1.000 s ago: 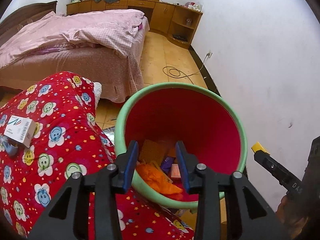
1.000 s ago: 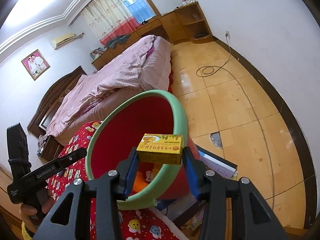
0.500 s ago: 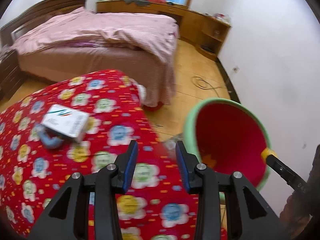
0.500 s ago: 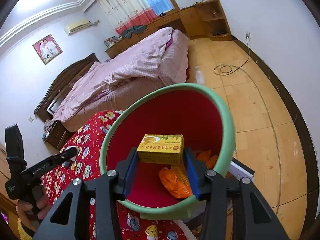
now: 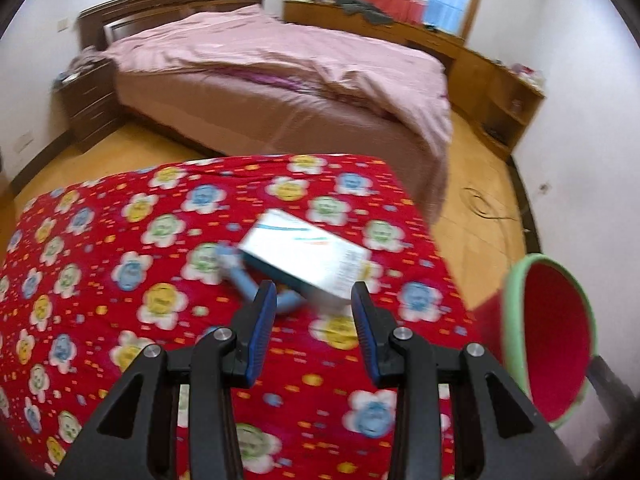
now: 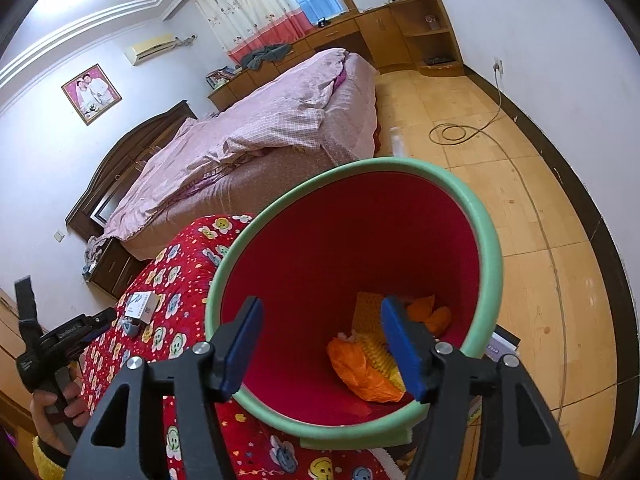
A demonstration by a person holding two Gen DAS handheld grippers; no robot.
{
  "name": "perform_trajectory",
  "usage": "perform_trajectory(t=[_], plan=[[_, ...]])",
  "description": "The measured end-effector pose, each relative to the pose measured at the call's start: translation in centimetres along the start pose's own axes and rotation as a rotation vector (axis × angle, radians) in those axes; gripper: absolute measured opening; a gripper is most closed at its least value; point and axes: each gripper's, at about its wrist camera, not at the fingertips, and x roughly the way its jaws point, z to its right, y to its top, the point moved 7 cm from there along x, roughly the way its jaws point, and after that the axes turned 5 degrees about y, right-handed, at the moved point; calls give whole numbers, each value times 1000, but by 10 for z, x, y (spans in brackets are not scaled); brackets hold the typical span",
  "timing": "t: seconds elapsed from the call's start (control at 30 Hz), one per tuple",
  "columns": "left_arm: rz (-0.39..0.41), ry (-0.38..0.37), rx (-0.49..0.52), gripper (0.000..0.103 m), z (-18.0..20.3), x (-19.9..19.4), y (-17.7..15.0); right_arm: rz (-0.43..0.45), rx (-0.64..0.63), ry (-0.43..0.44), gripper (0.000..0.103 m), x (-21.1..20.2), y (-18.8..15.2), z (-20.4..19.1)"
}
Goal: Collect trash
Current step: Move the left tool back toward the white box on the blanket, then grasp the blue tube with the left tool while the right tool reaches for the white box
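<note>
The box (image 5: 304,256) lay flat on the red blanket (image 5: 120,280) in the left wrist view, just ahead of the left claw (image 5: 314,308), a bit to its right of centre. Its long axis ran on a slant from upper left to lower right, the barcode end pointing at the bin (image 5: 548,336). A blue thing (image 5: 256,284) poked out from under its left end; too blurry to say what. That claw was partly spread, nothing in it.

Right wrist view: the right claw (image 6: 322,342) hung over the bin (image 6: 486,240), jaws opening, nothing between them. Orange trash (image 6: 360,372) sat at the bottom. The box (image 6: 141,305) was well off to the left, near the left claw (image 6: 94,326), so I'd say the left hand (image 6: 56,412) was way closer.
</note>
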Motion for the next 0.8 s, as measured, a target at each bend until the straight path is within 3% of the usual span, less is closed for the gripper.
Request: perform_trajectory(t=[0.2,0.4,0.63,0.67,0.73,0.8], plan=[[-35,78,-40,39,-31,21,-1,1,-24,2,66,2,-1,-8],[-64,117,-3,39,-34,41,-4,-3,-25,0,66,5,-4,-10],[-95,113,-21,38,-35,56,-9,-16,-37,-2,66,8,-4,-10],[-80,123,-17,35,-35,55,-9,-16,-36,-2,66,8,-4,-11],[-71,124,-3,20,-34,55,-9,-17,-39,-4,66,8,-4,-11],[-72,118,-3,14,-34,53,-11,-21,-49,-9,66,9,-3,-12]])
